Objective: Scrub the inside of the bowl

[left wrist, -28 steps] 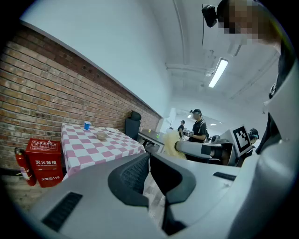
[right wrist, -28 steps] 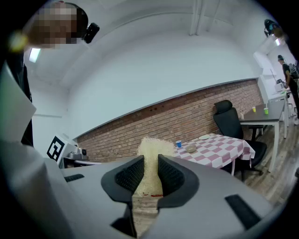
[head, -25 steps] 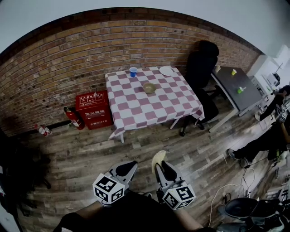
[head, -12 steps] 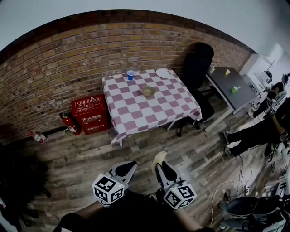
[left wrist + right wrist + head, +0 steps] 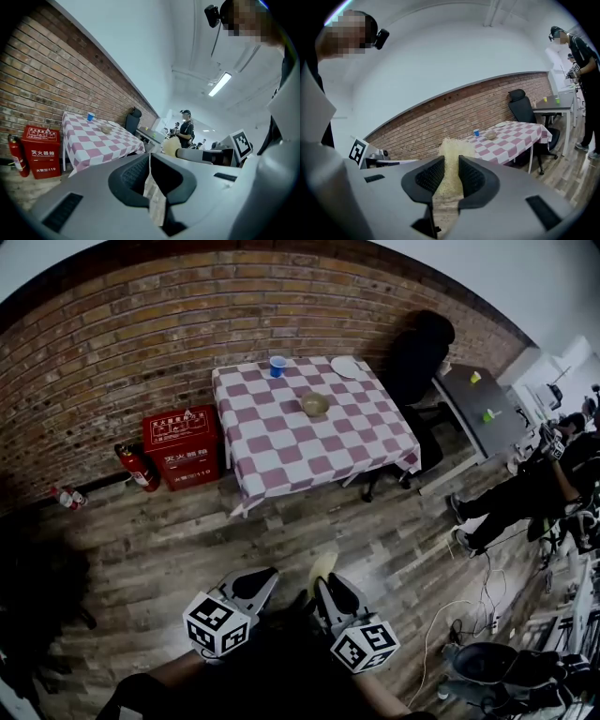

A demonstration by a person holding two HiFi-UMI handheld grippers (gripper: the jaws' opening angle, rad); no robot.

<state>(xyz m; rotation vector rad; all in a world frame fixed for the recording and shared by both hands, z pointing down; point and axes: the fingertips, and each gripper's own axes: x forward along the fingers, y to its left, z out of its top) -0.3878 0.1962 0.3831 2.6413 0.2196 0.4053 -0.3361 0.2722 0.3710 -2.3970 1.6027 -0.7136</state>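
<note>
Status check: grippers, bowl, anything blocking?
Left gripper shut, empty. Right gripper shut on scrub pad. Bowl on checkered table, across the room, untouched. No obstacle seen ahead.

Brick wall [image 5: 141, 334] at back, white wall + ceiling above w/ strip light [image 5: 219, 84]. Wood-plank floor [image 5: 187, 540]. Table [image 5: 281, 456] w/ pink-white checked cloth by the brick. Red cabinet [image 5: 181, 448] & fire ext. [image 5: 133, 470] on floor to its left. Black office chair [image 5: 422, 352] + dark grey desk [image 5: 473, 413] to its right.
</note>
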